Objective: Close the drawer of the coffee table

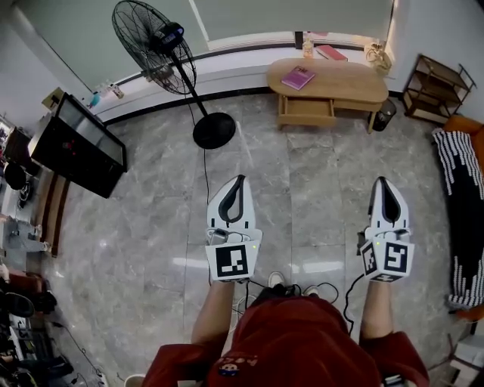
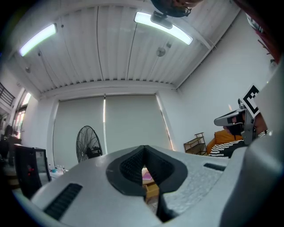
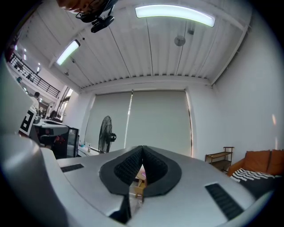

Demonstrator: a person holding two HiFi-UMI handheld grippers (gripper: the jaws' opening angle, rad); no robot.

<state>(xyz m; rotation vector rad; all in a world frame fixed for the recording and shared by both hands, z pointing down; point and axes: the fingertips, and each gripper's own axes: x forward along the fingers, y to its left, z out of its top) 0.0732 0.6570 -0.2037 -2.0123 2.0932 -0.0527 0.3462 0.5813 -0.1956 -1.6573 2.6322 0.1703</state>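
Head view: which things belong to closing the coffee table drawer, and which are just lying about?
Belong to the job:
coffee table; its pulled-out drawer; left tongs and right tongs, both shut and empty.

Just lying about:
standing fan; pink book on the table; black screen; wooden shelf; striped blanket.

Grey marble floor, pedestal fan

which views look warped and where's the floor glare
Head view: fisheye curves straight lines, pale glare patches on the marble floor. Left gripper view and right gripper view: heavy fisheye, black corners, ceiling light strips blown out.
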